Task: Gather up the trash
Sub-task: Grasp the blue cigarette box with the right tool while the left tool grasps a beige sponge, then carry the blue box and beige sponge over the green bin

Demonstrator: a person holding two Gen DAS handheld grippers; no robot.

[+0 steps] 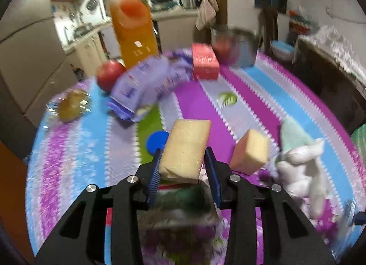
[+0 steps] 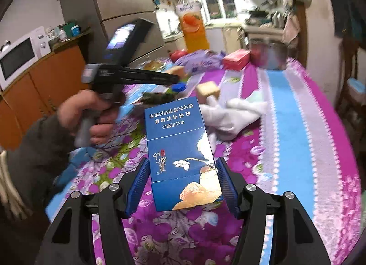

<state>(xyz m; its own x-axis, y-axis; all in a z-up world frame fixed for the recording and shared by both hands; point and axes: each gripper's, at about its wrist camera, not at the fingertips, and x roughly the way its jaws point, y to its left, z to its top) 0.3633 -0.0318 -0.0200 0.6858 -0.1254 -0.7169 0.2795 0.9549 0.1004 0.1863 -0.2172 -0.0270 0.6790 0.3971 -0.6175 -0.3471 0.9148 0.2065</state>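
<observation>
My left gripper is shut on a tan sponge-like block, held above a dark green packet. A second tan block lies to its right on the flowered tablecloth, and a blue bottle cap lies to its left. In the right wrist view, my right gripper is shut on a blue cigarette box, which stands on end between the pads. The left gripper shows there too, held by a hand and carrying its block.
A purple wrapper, a red apple, a tall orange juice bottle, a pink box and a steel pot crowd the far side. White gloves lie at the right. A brown fruit in plastic lies far left.
</observation>
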